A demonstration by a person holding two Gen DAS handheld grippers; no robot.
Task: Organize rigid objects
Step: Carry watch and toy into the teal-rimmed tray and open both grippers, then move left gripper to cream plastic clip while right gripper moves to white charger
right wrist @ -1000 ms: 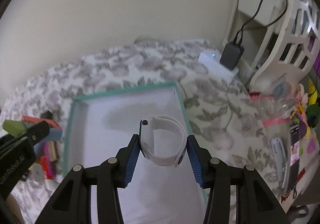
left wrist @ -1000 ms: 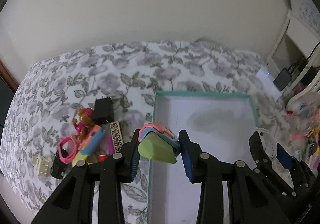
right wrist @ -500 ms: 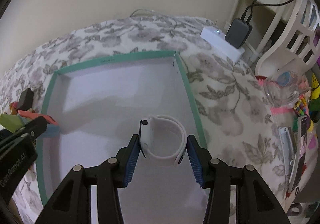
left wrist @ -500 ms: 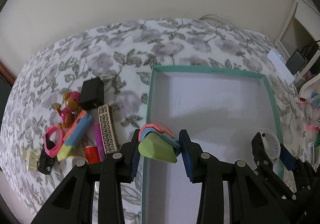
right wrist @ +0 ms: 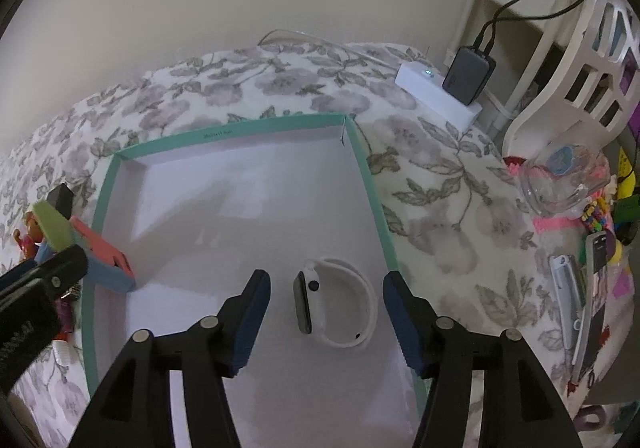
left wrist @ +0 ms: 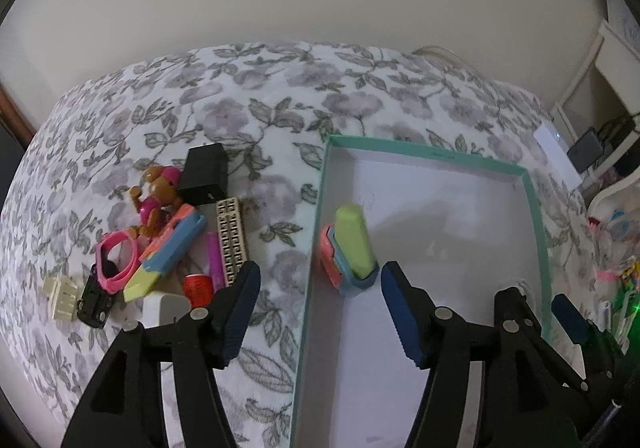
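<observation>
Both grippers' jaws have just been opening. The left gripper is standing wide, its toy lying by the tray's nine o'clock wall; the right gripper, also wide, is releasing the watch near three o'clock. The pile on the bed is waiting.

I see most of the teal-rimmed box floor bare, blocked only by the colourful toy block at its left wall and the white smartwatch near its right. Left of the box, a toy pile crowds the floral bedspread; the far bedspread lies free.
</observation>
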